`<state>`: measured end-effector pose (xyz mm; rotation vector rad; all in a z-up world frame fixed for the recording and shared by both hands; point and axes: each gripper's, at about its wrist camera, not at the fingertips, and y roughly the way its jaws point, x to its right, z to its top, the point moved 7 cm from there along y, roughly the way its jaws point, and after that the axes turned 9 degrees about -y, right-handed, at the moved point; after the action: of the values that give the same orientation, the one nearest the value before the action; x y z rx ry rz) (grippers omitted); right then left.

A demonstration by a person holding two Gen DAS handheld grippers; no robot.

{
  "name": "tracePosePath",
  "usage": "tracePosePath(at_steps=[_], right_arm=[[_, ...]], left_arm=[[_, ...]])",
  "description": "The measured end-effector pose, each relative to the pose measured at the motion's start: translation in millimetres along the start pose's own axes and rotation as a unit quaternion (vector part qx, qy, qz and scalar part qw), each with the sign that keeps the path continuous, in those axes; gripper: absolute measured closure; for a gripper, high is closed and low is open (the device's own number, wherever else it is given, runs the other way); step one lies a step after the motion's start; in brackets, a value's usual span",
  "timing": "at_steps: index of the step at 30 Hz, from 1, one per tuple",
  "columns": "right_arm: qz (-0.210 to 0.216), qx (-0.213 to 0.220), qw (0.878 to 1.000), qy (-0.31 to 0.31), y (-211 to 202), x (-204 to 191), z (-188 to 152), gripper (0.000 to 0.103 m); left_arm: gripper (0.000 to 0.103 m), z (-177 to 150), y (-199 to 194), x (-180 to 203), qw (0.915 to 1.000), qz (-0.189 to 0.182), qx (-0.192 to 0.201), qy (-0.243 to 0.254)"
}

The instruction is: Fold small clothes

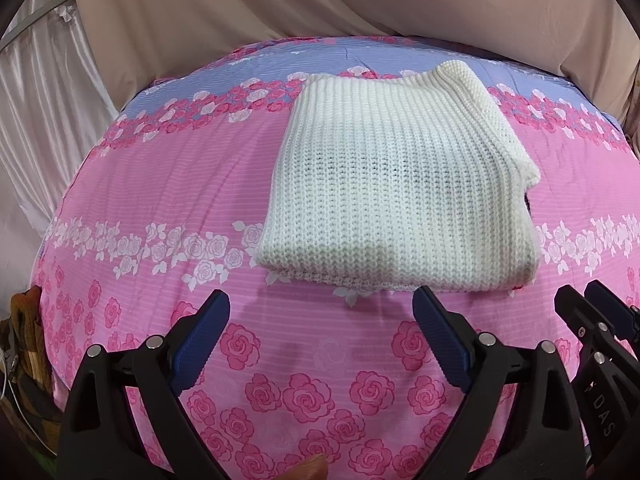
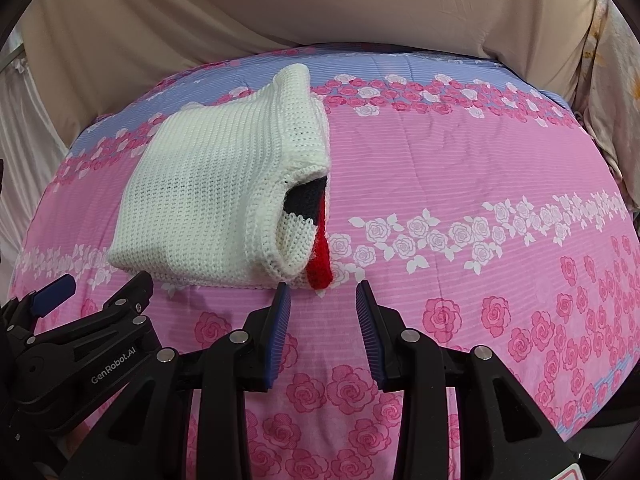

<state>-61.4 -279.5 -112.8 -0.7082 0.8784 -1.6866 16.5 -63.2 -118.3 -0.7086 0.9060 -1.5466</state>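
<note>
A white ribbed knit sweater (image 1: 396,188) lies folded into a rectangle on the pink rose-print bedspread (image 1: 168,184). In the right wrist view the same sweater (image 2: 208,192) shows dark blue and red knit at its right opening. My left gripper (image 1: 322,302) hovers just short of the sweater's near edge, jaws wide open and empty. My right gripper (image 2: 323,288) sits at the sweater's near right corner, jaws partly apart with nothing between them. The right gripper also shows at the right edge of the left wrist view (image 1: 588,300).
A beige sheet (image 1: 280,0) hangs behind the bed. White satin curtain (image 1: 36,92) is at the left. Brown items (image 1: 24,344) sit off the bed's left edge. A fingertip (image 1: 308,468) shows at the bottom. The bedspread (image 2: 480,160) stretches right of the sweater.
</note>
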Motion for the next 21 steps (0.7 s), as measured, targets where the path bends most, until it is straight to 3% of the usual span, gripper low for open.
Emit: tracePosePath(at_steps=[21], right_arm=[[0.000,0.000,1.000,-0.001,-2.2,-4.8,-1.7,0.068]], left_arm=[[0.012,0.0,-1.0,-1.1,1.0000,-0.004,0.000,0.006]])
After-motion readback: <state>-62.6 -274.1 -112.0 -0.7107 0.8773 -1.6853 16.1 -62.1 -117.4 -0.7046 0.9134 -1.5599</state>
